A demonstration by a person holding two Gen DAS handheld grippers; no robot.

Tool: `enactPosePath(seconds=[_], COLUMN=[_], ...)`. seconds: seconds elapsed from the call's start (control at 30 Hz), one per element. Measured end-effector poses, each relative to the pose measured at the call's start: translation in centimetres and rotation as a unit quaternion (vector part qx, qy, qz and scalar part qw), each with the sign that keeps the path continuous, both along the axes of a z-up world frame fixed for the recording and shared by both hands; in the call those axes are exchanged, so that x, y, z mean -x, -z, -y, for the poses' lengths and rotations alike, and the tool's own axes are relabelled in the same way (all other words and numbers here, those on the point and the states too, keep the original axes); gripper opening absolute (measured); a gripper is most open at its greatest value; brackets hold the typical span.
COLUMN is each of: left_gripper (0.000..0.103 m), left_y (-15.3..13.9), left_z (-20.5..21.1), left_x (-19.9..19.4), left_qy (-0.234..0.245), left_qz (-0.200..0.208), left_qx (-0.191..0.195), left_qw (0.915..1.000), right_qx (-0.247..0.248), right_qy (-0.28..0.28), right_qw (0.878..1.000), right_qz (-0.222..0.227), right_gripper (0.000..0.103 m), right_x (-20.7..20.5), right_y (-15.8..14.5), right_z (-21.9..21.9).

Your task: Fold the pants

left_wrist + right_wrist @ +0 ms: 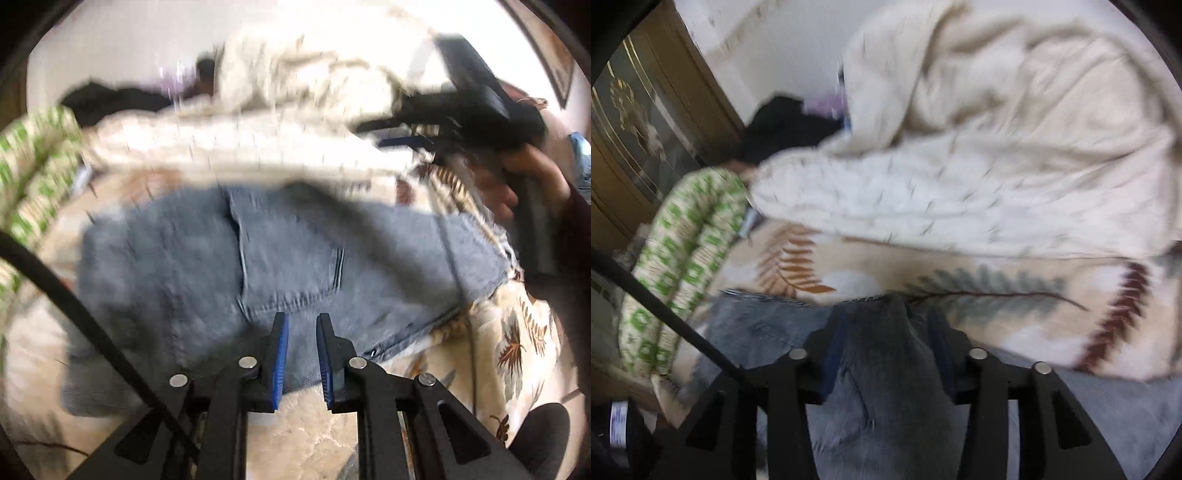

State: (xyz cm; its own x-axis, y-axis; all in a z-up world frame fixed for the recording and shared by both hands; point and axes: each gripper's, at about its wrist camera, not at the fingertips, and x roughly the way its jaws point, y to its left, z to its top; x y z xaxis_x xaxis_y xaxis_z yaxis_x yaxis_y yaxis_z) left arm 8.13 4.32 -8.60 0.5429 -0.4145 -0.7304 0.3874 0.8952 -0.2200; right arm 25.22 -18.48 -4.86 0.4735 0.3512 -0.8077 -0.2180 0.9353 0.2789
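On the leaf-patterned bedspread the pants lie folded, long axis across your view, just ahead of your left gripper. Its jaws stand slightly apart, pinching nothing. Your right gripper is spread around a raised ridge of denim, which pads do not seem to press.

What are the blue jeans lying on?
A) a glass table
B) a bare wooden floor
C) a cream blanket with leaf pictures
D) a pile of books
C: the jeans lie spread on a cream blanket printed with orange, green and dark red fern leaves, which shows around the denim in both wrist views.
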Motion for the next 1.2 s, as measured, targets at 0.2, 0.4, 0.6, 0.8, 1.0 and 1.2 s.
enactPosePath(seconds=[0.2,0.4,0.6,0.8,1.0,1.2], left_gripper=[0.018,0.023,0.024,0.024,0.024,0.026], left_y=[-3.5,-3.9,-0.8,2.0,-0.7,-2.6], left_z=[-2.7,-5.0,-4.1,0.7,10.7,21.9], left_x=[0.2,-0.4,-1.6,-1.9,-4.1,-7.6], left_qy=[-0.05,-0.092,-0.09,-0.014,0.11,0.228], left_qz=[0.06,0.073,0.053,-0.001,-0.015,-0.016], left_qx=[-0.012,-0.02,-0.05,-0.051,-0.062,-0.083], left_qw=[0.9968,0.9929,0.9933,0.9986,0.9919,0.9701], right_qx=[-0.001,-0.018,-0.113,-0.245,-0.342,-0.346], right_qy=[0.067,0.164,0.298,0.407,0.444,0.468], right_qw=[0.997,0.985,0.947,0.88,0.828,0.813], right_qz=[0.042,0.045,0.049,0.024,-0.01,-0.021], right_gripper=[0.053,0.06,0.062,0.065,0.065,0.065], right_x=[9.4,19.2,27.4,31.5,30.3,28.9], right_y=[-5.6,-5.5,-2.9,3.6,8.8,11.0], right_z=[7.1,16.7,24.7,30.1,32.4,33.6])
